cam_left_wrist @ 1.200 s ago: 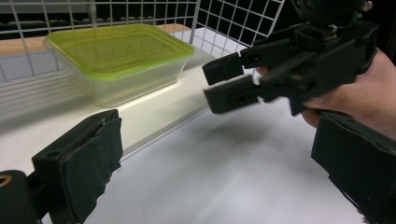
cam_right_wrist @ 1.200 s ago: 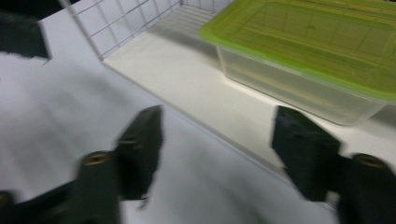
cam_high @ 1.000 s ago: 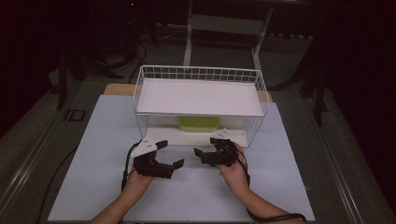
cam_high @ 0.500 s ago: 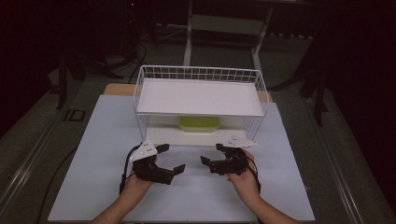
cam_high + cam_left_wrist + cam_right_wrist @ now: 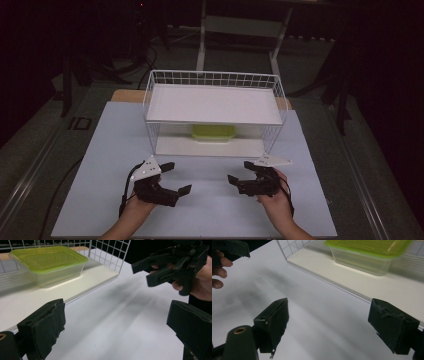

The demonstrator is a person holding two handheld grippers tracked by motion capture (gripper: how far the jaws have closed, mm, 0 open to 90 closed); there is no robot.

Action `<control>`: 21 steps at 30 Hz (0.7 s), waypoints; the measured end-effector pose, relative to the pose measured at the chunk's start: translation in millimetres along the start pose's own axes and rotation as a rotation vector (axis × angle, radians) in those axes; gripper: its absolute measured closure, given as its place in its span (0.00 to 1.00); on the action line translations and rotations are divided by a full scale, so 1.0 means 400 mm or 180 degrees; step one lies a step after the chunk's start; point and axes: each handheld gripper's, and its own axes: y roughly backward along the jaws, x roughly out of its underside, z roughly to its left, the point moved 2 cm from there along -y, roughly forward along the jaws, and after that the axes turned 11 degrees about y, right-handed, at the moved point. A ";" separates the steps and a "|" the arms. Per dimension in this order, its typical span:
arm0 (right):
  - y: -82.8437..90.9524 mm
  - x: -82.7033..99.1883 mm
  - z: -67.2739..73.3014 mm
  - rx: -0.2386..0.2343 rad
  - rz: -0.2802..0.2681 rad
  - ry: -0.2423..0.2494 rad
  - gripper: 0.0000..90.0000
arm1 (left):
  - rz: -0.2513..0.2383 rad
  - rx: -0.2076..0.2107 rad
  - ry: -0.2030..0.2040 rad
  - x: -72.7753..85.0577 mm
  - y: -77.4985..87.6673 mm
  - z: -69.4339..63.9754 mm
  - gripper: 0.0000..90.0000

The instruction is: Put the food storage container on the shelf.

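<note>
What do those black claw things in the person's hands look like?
Each hand holds a black gripper with two chunky jaws. The left gripper and the right gripper each carry a pale grey three-cornered plate on top. The fingertips are wrapped in black padding, frayed at the edges. A thin black cable loops from the left one. No sleeves show.

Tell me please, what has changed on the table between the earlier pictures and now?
Both hands drew back toward the person, away from the wire rack. The left gripper and right gripper moved apart, both open, holding nothing. The green-lidded container stayed on the lower shelf.
</note>
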 end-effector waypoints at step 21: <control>0.084 0.088 -0.018 0.0065 0.0108 -0.0174 0.19 | 0.0028 -0.0084 0.0060 0.050 0.040 0.016 0.03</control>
